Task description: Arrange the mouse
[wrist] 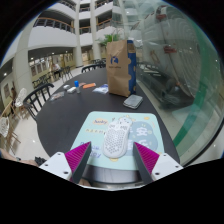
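**A:** We're looking along the gripper [110,160], fingers spread wide with nothing between the pads. The mouse [116,138], pale and see-through by the look of it, sits on the mouse mat [140,128], just ahead of the fingertips and roughly centred between them.

**B:** So it's open, and the mouse is resting on its own support. Nothing grabbed yet, I'd say.

**A:** Right. The risk I see is that shell. It looks smooth and rounded, so if the pads close too high on the curve it could squirt forward out of the grip.

**B:** And the mat sits close to the near edge of the round dark table [60,115]. A push instead of a pinch might drag the mat with it, or nudge the mouse toward that edge.

**A:** Fair point. One finger touching first would also spin the mouse rather than hold it.

**B:** Anything nearby to bump?

**A:** Not close. A brown paper bag [118,68] stands well beyond the mat, with a small flat grey thing [133,101] lying beside it, and some papers [82,89] farther across the table.

**B:** I can't tell whether the mouse has a cable. If it does, that could tug on a lift.
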